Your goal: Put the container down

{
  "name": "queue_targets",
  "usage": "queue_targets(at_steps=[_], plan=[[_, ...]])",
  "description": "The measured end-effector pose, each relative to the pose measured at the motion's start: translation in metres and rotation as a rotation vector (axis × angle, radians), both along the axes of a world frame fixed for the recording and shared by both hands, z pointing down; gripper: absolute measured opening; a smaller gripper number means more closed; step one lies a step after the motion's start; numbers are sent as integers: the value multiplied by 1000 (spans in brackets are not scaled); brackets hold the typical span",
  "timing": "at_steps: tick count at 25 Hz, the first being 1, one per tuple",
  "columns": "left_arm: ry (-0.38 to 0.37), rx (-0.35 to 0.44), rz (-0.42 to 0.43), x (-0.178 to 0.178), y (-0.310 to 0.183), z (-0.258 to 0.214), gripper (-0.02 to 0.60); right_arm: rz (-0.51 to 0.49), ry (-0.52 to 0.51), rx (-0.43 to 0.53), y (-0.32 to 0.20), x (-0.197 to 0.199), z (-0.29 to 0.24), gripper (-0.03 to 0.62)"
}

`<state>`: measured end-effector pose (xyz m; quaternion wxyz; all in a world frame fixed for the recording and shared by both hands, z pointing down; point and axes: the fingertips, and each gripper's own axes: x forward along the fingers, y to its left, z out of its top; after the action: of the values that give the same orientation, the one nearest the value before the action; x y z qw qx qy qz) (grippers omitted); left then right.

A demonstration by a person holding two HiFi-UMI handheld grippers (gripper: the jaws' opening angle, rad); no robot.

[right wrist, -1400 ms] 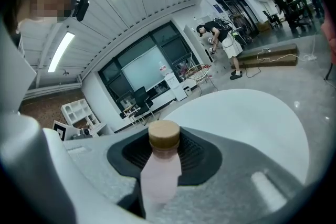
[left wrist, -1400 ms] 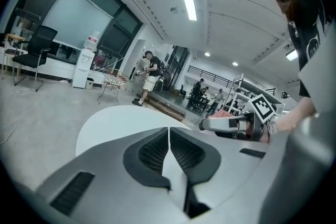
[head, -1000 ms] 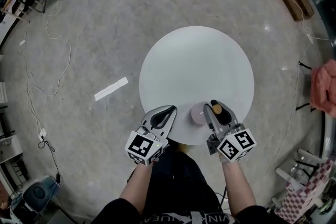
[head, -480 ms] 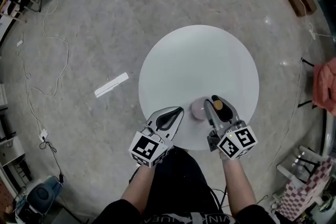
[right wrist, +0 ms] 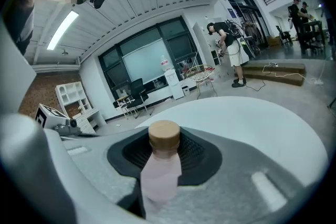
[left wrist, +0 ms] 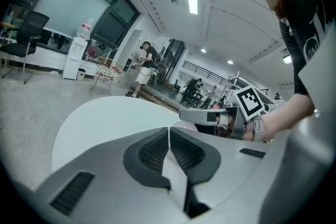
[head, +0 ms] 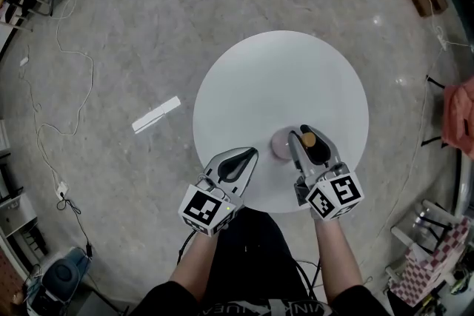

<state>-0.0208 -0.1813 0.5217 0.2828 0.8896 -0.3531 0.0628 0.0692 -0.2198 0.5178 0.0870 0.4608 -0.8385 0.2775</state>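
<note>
A small pink bottle (head: 281, 142) with a cork-coloured cap (head: 307, 138) hangs over the near part of the round white table (head: 274, 78). My right gripper (head: 302, 135) is shut on it just below the cap. In the right gripper view the bottle (right wrist: 160, 173) stands upright between the dark pads, cap (right wrist: 164, 136) on top, with the table (right wrist: 252, 113) beyond. Whether its base touches the tabletop I cannot tell. My left gripper (head: 244, 157) hovers over the table's near left edge, shut with nothing in it; its pads (left wrist: 152, 150) meet in the left gripper view.
Grey floor surrounds the table, with cables at the left (head: 70, 85) and a white strip (head: 156, 115) lying on it. A pink cloth (head: 461, 115) and a checkered item (head: 426, 274) sit at the right. People stand far off (left wrist: 143, 63).
Both grippers have moved a little farther in over the table from its near edge. The bottle has travelled with the right gripper and stays gripped.
</note>
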Motion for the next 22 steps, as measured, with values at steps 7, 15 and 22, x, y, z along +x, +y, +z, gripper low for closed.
queue_targets(at_steps=[7,15,22], plan=[[3,-11,-1,1,1,5,15,-5,43,23,-6,0,1,127],[8,-8,-10,0,1,6,15,-50,136,87,-3,-6,1,127],[15,-13,-9,1,3,8,15,-97,199,136,2,-13,4,127]])
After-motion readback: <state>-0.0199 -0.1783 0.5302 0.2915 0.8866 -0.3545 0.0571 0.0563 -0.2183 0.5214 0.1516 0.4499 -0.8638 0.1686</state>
